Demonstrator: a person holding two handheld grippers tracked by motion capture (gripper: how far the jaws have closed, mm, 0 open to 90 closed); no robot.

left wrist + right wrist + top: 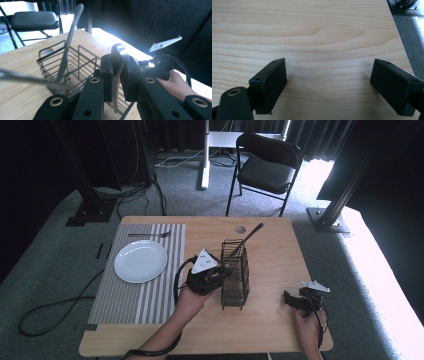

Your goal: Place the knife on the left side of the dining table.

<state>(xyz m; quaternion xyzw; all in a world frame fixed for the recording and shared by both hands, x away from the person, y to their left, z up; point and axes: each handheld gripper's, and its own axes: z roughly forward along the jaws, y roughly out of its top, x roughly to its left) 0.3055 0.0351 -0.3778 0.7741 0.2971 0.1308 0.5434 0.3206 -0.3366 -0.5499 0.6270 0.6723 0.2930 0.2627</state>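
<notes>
A black wire basket stands mid-table, a long metal utensil leaning inside it. At its left side, the left gripper clamps a flat steel handle. The right gripper rests far right, jaws wide apart over bare pale wood.

Overhead view; two close table-level views

Light wooden table on grey carpet. On its left part lies a grey-and-white striped placemat, carrying a white plate and, beyond it, a fork. Near the centre a black wire cutlery basket stands on the bare wood.
</notes>
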